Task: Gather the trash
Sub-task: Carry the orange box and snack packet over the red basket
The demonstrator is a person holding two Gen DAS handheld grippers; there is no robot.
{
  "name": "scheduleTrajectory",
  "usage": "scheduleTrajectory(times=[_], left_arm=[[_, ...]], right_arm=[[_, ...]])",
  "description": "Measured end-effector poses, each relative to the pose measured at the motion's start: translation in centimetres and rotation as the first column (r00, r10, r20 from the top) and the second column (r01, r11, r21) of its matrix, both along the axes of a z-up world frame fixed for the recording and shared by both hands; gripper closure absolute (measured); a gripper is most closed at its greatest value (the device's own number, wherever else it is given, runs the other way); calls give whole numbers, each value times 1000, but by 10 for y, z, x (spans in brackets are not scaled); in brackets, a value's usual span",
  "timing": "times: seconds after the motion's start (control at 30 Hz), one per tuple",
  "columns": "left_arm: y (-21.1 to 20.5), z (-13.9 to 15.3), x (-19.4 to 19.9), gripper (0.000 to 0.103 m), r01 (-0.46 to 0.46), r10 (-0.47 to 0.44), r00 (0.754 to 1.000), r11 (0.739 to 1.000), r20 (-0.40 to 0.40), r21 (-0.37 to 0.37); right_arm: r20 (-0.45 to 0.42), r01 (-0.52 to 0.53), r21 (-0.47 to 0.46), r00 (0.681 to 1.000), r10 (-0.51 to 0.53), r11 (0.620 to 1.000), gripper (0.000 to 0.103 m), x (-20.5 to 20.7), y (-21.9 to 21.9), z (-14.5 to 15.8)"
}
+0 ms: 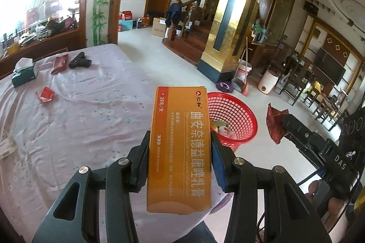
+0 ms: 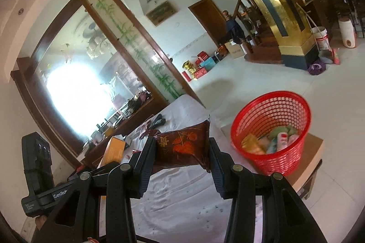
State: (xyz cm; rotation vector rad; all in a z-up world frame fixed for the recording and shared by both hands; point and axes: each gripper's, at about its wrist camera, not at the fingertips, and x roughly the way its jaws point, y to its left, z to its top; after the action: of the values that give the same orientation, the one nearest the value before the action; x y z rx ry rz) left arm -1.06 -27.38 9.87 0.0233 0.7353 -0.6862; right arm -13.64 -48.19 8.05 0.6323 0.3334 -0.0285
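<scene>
My left gripper [image 1: 180,149] is shut on a long orange medicine box [image 1: 180,147] that points away over the table's edge. Just beyond it stands a red mesh basket [image 1: 237,110] with several scraps inside. My right gripper [image 2: 180,149] is shut on a dark red snack wrapper [image 2: 182,147] with orange leaves; the same wrapper [image 1: 276,124] shows to the right in the left wrist view. In the right wrist view the red basket [image 2: 271,128] sits ahead to the right on a brown stand. The orange box [image 2: 114,149] appears at the left there.
A pale flowered cloth [image 1: 79,110] covers the table. On it lie a green tissue box [image 1: 24,72], a red wrapper [image 1: 59,63], a crumpled red scrap [image 1: 45,94] and a black gun-shaped tool [image 1: 79,61]. A gold pillar [image 1: 230,21], buckets [image 1: 244,69] and chairs stand on the floor beyond.
</scene>
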Motion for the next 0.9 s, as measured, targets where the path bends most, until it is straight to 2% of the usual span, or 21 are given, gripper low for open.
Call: scheduleTrajectory(times=[0.33, 0.9], left_arm=[[-19, 6, -4, 58, 37, -36, 999, 999, 5, -13], [-51, 24, -2, 58, 104, -102, 994, 993, 40, -53]], right_arm=[[21, 58, -8, 998, -58, 998, 54, -19, -20, 10], [32, 115, -23, 993, -115, 993, 54, -26, -37, 22]])
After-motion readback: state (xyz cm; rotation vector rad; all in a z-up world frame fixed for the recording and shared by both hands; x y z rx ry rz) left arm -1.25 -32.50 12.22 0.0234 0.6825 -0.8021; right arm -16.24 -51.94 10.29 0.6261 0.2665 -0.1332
